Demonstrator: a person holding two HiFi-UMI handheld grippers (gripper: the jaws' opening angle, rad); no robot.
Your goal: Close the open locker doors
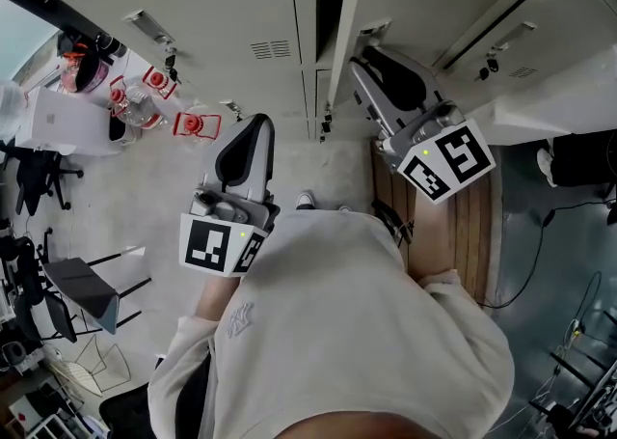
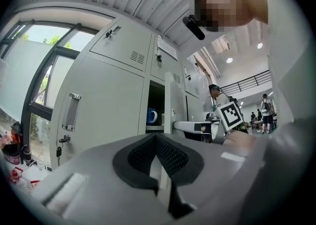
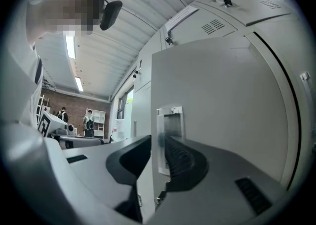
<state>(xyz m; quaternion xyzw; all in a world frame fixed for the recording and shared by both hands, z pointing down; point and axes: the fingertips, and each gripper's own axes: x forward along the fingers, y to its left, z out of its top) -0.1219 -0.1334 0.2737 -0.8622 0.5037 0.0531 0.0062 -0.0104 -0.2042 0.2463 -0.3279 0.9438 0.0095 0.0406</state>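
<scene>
Lockers run along the top of the head view, pale grey, seen from steeply above. One locker door stands open at upper centre and shows edge-on as a thin strip, with a dark gap to its left.

Right gripper: tips at that door's free edge, marker cube to the lower right. From above, the hold cannot be read. In the right gripper view, the right gripper has one jaw on each side of the door, clamped onto the edge. The recessed handle plate sits just above the jaws at centre frame.

Left gripper: left of centre in the head view, in front of a closed locker and apart from the open door. In its own view, the left gripper has its jaws pressed together with nothing between them.

Only the left gripper view looks into the open compartment. A blue mug stands on the shelf at centre frame, and the open door is just right of it. Also only there:
- the closed door's handle at left, with a key below it
- the right gripper's marker cube at right
- a tall window at far left

Only the head view shows the floor:
- a wooden bench at right
- a white table at upper left
- red-capped bottles beside that table
</scene>
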